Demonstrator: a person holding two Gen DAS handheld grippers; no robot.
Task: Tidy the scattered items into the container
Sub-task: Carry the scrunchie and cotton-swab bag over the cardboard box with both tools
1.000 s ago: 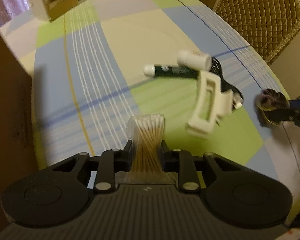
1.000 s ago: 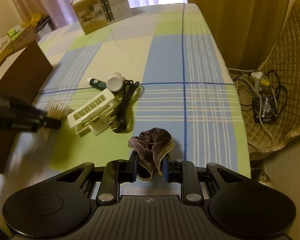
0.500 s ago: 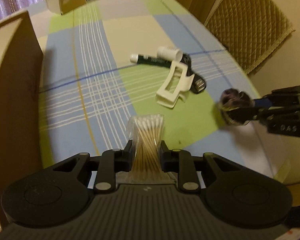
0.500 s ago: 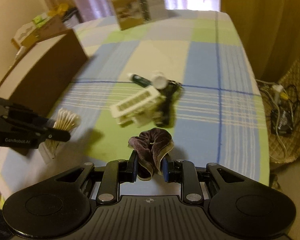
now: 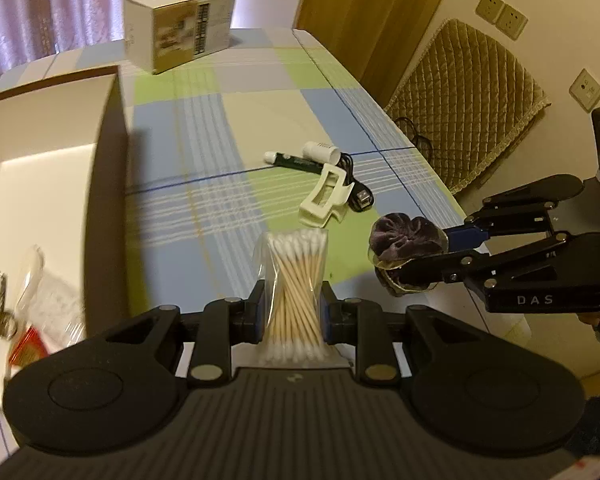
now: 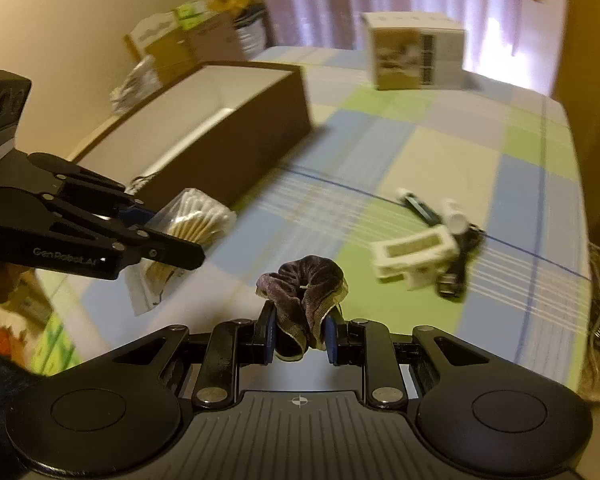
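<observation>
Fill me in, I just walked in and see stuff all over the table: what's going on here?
A person is tidying with two handheld grippers. The left gripper pinches a clear bag of cotton swabs; the right gripper holds a purple velvet scrunchie. Both hover near the open brown cardboard box. A white plastic hair claw, black cable, dark green tube and small white bottle lie on the checked tablecloth.

Warm, dim yellowish light fills the room, with daylight glowing through the curtains point(image 6: 496, 20) at the far end. The brown box point(image 6: 236, 136) casts a soft shadow over the tablecloth point(image 5: 236, 128). The right wrist view smears with motion blur; both fisheyes bend and darken at the corners
</observation>
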